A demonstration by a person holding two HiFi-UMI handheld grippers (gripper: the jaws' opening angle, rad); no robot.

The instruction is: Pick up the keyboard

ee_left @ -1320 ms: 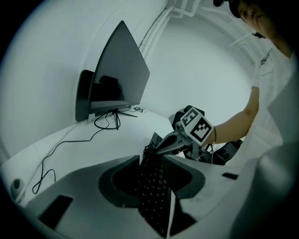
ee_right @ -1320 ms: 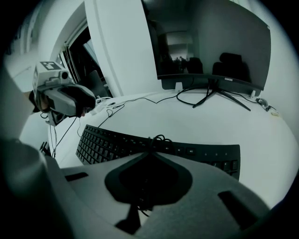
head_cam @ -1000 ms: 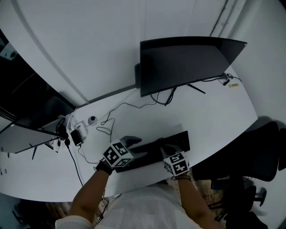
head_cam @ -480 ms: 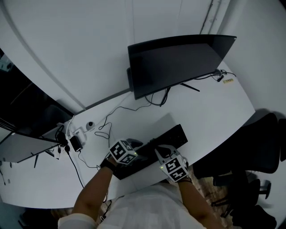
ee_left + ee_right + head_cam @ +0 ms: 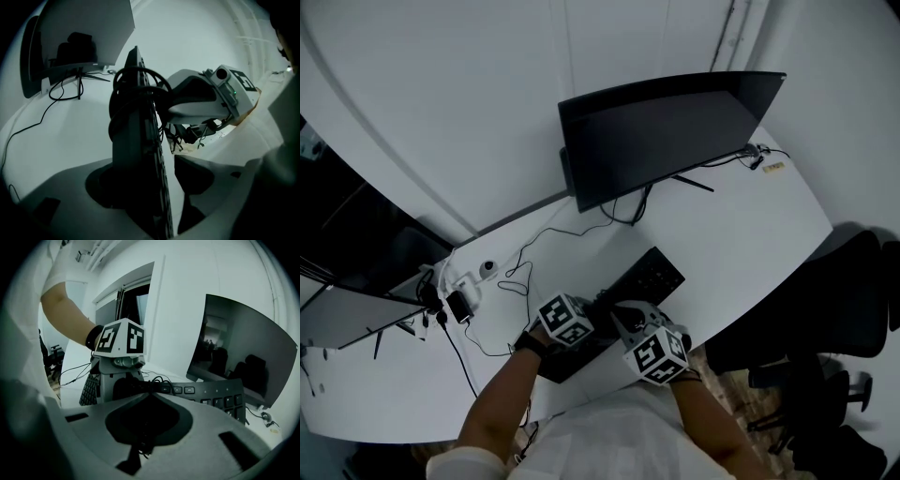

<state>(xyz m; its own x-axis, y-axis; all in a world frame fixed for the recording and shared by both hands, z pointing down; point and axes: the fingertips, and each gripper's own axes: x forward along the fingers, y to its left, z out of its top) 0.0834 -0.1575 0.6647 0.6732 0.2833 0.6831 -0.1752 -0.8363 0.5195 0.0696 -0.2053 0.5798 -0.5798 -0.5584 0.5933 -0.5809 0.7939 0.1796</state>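
Black keyboard tilted off desk

Jaws of the left gripper had just been opening, released, with the keyboard edge-on between them; only its own view showed the gap. Those of the right gripper were clenched on the keyboard's rim by a coiled cable. Head view alone showed the keyboard slanting above the desk, monitor beyond.

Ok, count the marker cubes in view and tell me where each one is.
2. One marker cube tops the left gripper at the keyboard's left part; the other tops the right gripper on its near side. None appears hidden.
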